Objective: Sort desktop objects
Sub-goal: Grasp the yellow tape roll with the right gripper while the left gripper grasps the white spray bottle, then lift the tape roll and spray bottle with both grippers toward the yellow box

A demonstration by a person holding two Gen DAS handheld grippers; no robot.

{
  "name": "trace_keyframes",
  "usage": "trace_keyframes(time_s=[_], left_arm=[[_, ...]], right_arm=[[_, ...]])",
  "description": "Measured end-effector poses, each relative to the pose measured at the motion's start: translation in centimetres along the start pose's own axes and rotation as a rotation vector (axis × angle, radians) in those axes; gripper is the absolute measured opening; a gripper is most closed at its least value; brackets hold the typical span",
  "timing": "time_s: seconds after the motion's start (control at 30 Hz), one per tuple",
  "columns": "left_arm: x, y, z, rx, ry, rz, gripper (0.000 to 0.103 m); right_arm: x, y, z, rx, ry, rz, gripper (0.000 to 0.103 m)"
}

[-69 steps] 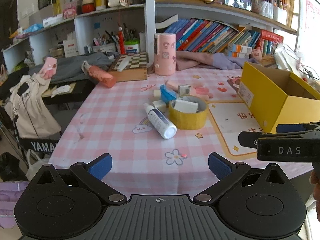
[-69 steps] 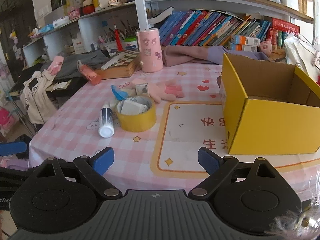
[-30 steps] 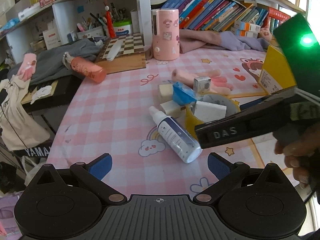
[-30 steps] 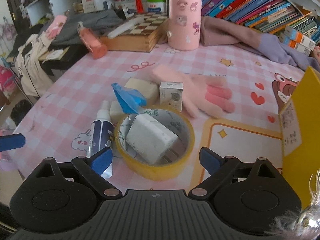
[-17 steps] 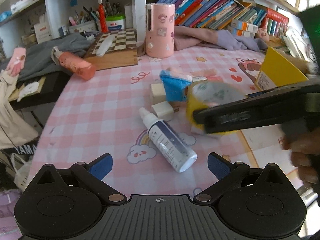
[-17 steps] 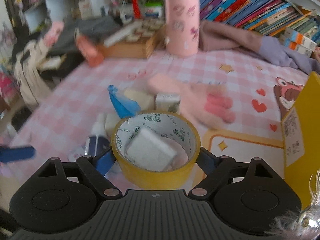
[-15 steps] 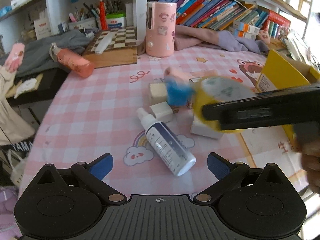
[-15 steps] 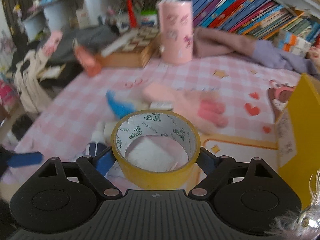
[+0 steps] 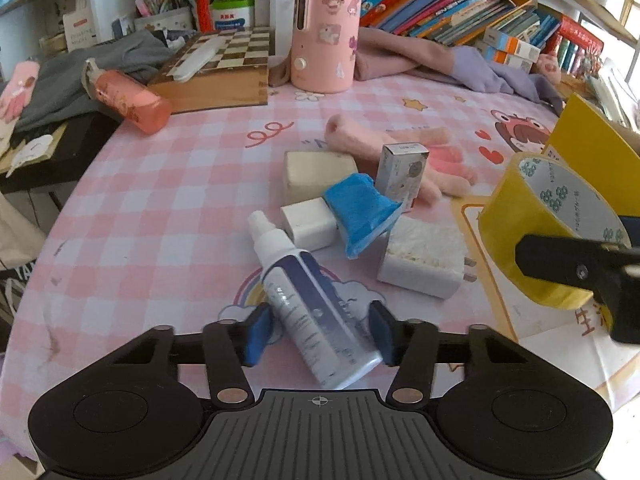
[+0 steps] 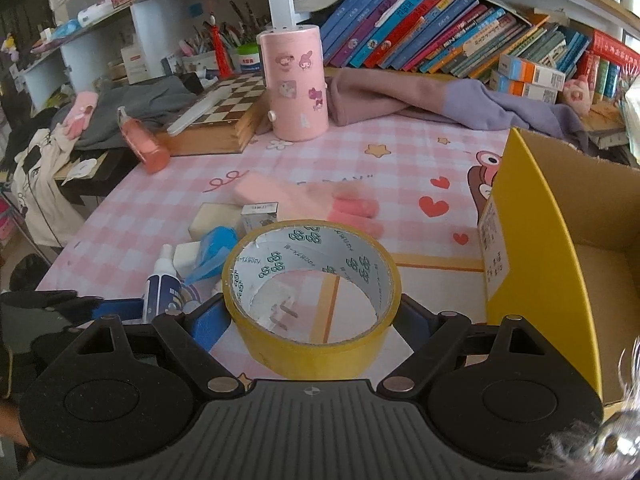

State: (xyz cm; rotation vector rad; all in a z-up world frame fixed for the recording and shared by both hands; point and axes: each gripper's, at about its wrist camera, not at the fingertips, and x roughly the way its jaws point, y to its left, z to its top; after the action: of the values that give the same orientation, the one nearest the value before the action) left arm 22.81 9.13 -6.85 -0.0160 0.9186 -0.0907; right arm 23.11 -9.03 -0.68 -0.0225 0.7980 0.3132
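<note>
A white and navy spray bottle (image 9: 304,280) lies on the pink checked tablecloth (image 9: 168,208). My left gripper (image 9: 318,332) straddles its lower half; the jaws are closing and the blue pads sit against the bottle's two sides. My right gripper (image 10: 314,320) is shut on a yellow tape roll (image 10: 316,356) and holds it above the table, just left of the open yellow box (image 10: 532,264). In the left wrist view the tape roll (image 9: 520,216) hangs at the right behind a black finger (image 9: 568,266) of the right gripper.
A white charger block (image 9: 420,260), a blue wrapper (image 9: 360,208), a white eraser (image 9: 308,224), a cream block (image 9: 316,168), a small box (image 9: 402,172) and a pink glove (image 9: 400,144) cluster mid-table. A pink canister (image 9: 326,28), a chessboard box (image 9: 216,68) and an orange bottle (image 9: 128,96) stand behind.
The right gripper closed on the tape roll, lifted it off the white charger block and carried it right toward the yellow box. The left gripper came down over the spray bottle and narrowed its jaws.
</note>
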Motion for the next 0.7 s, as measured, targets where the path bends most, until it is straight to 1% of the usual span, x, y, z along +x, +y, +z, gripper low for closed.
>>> trace_keyframes(time_s=[0.07, 0.13, 0.2, 0.5, 0.7], left_arm=[[0.0, 0.0, -0.1, -0.007, -0.006, 0.013, 0.042], [-0.1, 0.2, -0.1, -0.028, -0.01, 0.019, 0.034], [-0.3, 0.7, -0.1, -0.049, -0.008, 0.022, 0.031], [-2.1, 1.7, -1.1, -0.101, -0.021, 0.033, 0.031], [-4.1, 2.6, -1.1, -0.188, -0.065, 0.0, 0.031]], right_arm=[[-0.2, 0.0, -0.2, -0.009, -0.002, 0.003, 0.086], [-0.4, 0.0, -0.4, -0.016, 0.001, 0.006, 0.086], [-0.5, -0.1, -0.6, -0.022, 0.005, 0.007, 0.086], [-0.9, -0.3, -1.3, -0.017, 0.023, 0.021, 0.085], [-1.5, -0.4, -1.5, -0.009, 0.003, 0.023, 0.085]])
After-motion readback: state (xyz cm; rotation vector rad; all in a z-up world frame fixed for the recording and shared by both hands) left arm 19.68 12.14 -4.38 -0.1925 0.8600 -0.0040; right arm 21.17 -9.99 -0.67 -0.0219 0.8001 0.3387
